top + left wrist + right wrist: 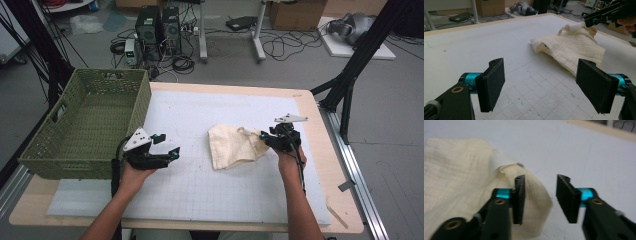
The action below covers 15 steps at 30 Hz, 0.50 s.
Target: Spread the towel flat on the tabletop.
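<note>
- High view: cream cloth (235,146) is lying crumpled mid-mat, right of the green basket (85,125).
- Right gripper (263,138) is hovering half-open at its edge, gripping nothing; left gripper (167,147) is waiting wide, empty.
- Next, probably pinching a corner.

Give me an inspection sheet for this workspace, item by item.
Surface: wooden table with a white gridded mat.
Job's things: cream cloth, crumpled, on the mat.
Clutter: green basket on the table's left edge; nothing seen in it.
Grippers: left gripper open over bare mat, apart from the cloth; right gripper open at the cloth's edge, a fold between the jaws, pads not pressing.
Cables: one trails from the right gripper along the forearm; loose cables on the floor.
Surroundings: computer towers, cardboard box, black frame legs.
</note>
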### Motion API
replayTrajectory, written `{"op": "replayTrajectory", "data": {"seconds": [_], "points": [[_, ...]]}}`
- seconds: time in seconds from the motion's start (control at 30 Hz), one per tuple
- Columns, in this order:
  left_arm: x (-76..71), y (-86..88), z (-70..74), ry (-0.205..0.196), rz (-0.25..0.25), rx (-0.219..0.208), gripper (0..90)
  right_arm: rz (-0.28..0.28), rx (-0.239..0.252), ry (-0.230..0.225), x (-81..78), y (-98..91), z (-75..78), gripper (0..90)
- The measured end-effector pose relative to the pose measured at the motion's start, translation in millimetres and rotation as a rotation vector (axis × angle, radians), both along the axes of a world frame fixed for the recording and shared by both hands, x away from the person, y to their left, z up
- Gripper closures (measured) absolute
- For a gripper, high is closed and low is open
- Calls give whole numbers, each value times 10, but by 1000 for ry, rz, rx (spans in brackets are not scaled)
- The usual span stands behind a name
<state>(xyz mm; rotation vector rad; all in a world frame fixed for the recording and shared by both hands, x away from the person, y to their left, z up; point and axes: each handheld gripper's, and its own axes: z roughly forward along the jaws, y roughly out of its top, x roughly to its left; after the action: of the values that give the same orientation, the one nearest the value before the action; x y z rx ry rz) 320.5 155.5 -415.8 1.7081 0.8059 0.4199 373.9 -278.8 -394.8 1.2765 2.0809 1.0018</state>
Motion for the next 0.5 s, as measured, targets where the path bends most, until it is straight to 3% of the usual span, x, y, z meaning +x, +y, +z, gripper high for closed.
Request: {"op": "replayTrajectory", "data": {"seconds": [0.1, 0.17, 0.27, 0.33, 0.43, 0.5], "points": [[-2, -5, 1, -2, -3, 5, 237, 95, 59, -89, -110, 9, 76, 404], [-5, -6, 5, -4, -2, -1, 237, 188, 67, -105, -175, 89, 100, 328], [-4, -3, 4, -2, -3, 2, 237, 341, 26, -77, -251, 301, 47, 245], [-8, -8, 4, -2, -2, 3, 237, 409, -22, -54, -270, 453, -44, 215], [-8, -11, 4, -3, -5, 4, 237, 462, -89, -3, -245, 628, -239, 188], [-5, -7, 2, -2, -2, 3, 237, 466, -116, 39, -201, 701, -369, 193]]}}
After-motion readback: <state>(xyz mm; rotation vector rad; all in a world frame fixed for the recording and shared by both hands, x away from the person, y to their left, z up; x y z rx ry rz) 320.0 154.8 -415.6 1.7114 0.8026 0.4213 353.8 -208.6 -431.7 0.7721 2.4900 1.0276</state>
